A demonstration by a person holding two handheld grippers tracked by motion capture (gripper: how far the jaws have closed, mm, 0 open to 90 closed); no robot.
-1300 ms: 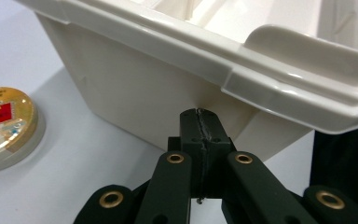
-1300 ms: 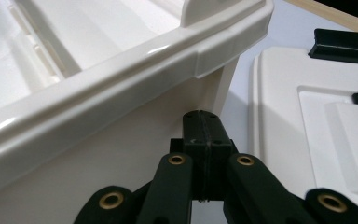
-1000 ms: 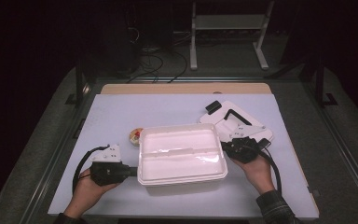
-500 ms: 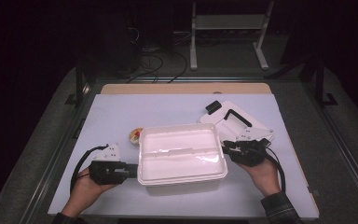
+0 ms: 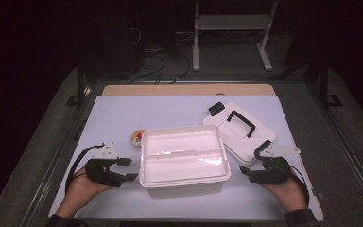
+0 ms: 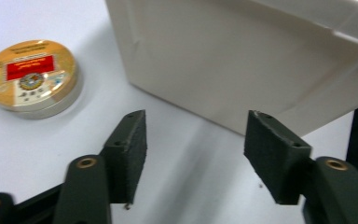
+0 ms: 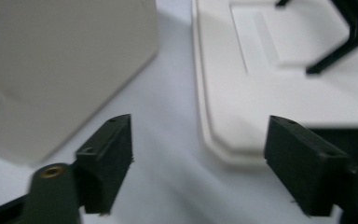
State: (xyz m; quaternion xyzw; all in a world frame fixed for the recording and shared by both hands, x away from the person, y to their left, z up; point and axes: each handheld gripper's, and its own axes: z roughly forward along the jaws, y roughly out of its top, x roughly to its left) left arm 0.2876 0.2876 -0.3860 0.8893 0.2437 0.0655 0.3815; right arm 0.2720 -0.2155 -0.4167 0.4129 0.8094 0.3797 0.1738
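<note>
A white box (image 5: 184,153) with a divider inside stands open-topped in the middle of the mat; its wall (image 6: 242,60) fills the far side of the left gripper view and its corner (image 7: 60,70) shows in the right gripper view. My left gripper (image 5: 128,169) sits just left of the box, open, its jaws having just been opening with nothing between them (image 6: 196,154). My right gripper (image 5: 244,172) lies to the box's right, open and empty (image 7: 198,161), its jaws also having just been opening. The white lid (image 5: 238,130) with black handles lies beside it (image 7: 279,88).
A small round gold tin (image 5: 136,137) with a red label rests left of the box, also seen near my left jaw (image 6: 30,79). The lilac mat (image 5: 137,106) covers the table, with a wooden strip (image 5: 184,90) at the far edge and dark surroundings.
Both grippers let go of the box's sides and opened. The right hand drew away to the right and toward the table's near edge; the left stayed about where it was.
</note>
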